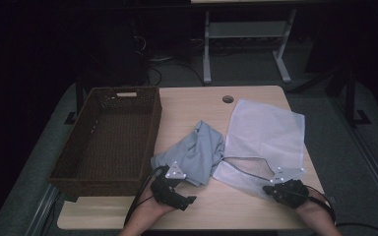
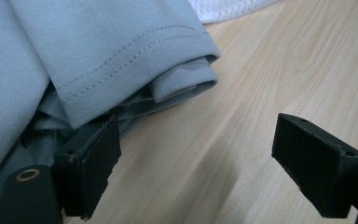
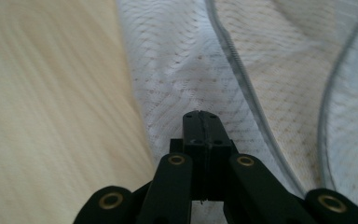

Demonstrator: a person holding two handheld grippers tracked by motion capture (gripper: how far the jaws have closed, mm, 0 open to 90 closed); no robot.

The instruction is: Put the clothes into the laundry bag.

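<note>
A crumpled grey-blue garment [image 1: 197, 150] lies mid-table, its hemmed edge [image 2: 135, 51] folded over. Beside it on the right lies a white mesh bag [image 1: 266, 132] with a grey zip [image 3: 242, 79] curving across it. My left gripper [image 1: 173, 176] stands open at the garment's near edge. In the left gripper view [image 2: 198, 158] one jaw is against the cloth and the other is over bare wood. My right gripper [image 1: 278, 178] is shut at the bag's near corner. Its closed jaws [image 3: 201, 119] lie over the mesh, and I cannot tell whether mesh is pinched between them.
A dark wicker basket [image 1: 150, 132], empty, stands on the left of the wooden table [image 1: 216, 206]. A round cable hole [image 1: 228, 99] sits near the far edge. Bare wood runs along the front between the two hands. Cables trail off the near edge.
</note>
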